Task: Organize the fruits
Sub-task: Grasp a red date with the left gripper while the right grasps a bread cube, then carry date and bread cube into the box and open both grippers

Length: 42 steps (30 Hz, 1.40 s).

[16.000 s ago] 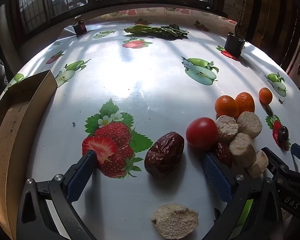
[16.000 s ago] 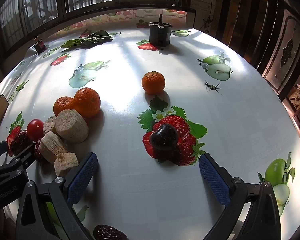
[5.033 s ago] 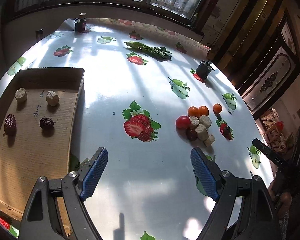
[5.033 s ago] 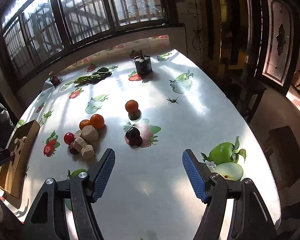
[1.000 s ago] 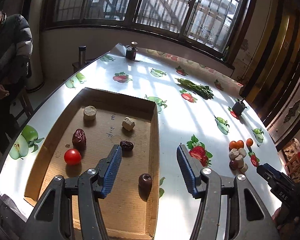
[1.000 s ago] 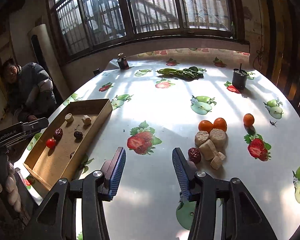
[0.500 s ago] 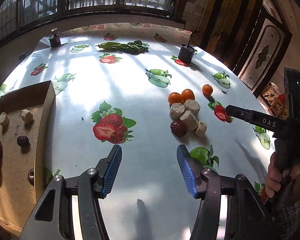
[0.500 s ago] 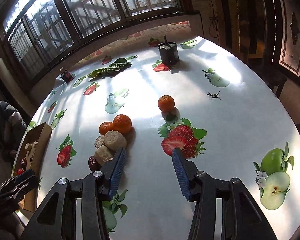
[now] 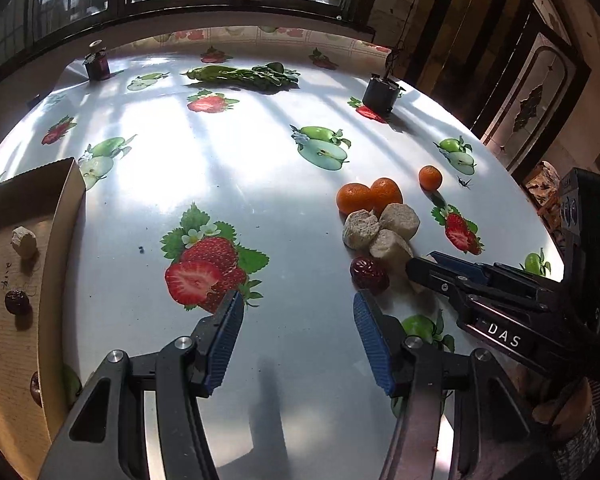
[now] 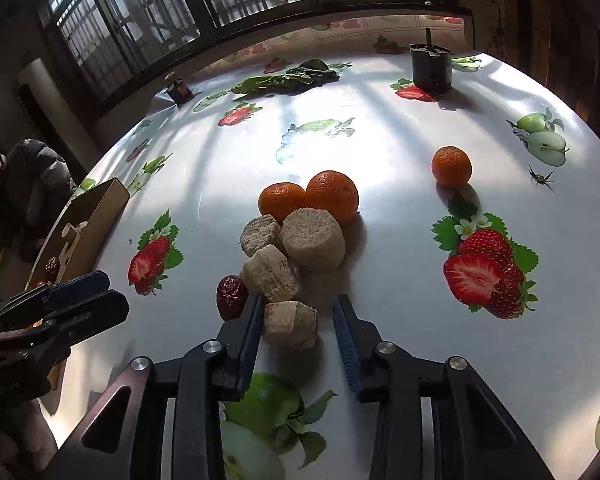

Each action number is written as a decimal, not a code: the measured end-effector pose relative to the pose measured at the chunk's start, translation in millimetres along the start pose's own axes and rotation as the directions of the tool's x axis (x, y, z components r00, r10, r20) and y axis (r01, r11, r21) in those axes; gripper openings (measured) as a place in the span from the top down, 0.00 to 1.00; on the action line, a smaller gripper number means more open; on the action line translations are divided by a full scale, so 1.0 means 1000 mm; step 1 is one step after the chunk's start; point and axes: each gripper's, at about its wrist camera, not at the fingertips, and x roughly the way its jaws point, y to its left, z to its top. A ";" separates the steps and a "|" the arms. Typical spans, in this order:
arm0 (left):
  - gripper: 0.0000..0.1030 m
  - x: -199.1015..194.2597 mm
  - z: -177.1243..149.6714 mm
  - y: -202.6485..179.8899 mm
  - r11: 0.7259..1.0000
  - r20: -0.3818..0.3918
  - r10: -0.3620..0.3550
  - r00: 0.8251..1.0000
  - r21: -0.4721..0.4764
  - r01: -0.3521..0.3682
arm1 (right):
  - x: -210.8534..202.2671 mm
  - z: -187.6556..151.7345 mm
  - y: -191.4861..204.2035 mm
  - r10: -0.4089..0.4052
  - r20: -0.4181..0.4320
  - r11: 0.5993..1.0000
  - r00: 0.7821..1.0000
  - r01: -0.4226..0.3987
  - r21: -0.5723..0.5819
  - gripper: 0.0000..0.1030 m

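The fruit pile is set on the table, right of the box.

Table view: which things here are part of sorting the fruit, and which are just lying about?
Part of the job: tangerines, beige chunks, red date, cardboard box with pieces already in it.
Lying about: leafy greens, dark cup, small jar.

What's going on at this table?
A person is sorting fruit with a claw in each hand. The right claw is closing around a tan chunk at the near edge of the pile; one pad isn't touching yet. The left claw hangs open and empty. The cardboard box already holds a few pieces; oranges and a red date wait.
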 end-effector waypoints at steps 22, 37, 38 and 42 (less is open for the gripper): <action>0.71 0.036 0.007 -0.046 0.993 0.013 -0.028 1.000 0.112 0.027 | -0.029 -0.009 -0.034 -0.063 0.053 0.993 0.997 0.057 0.100 0.72; 0.70 -0.097 -0.038 0.127 0.955 0.131 0.178 0.975 -0.261 -0.139 | -0.051 -0.007 0.069 0.068 0.079 0.997 0.995 -0.064 -0.052 0.72; 0.70 -0.103 -0.044 0.143 0.941 0.124 0.214 0.969 -0.293 -0.171 | -0.049 -0.006 0.087 0.093 0.072 0.993 0.993 -0.088 -0.079 0.72; 0.70 -0.116 -0.068 0.195 0.884 0.072 0.314 0.947 -0.387 -0.263 | -0.033 -0.006 0.157 0.184 0.026 0.967 0.983 -0.176 -0.185 0.72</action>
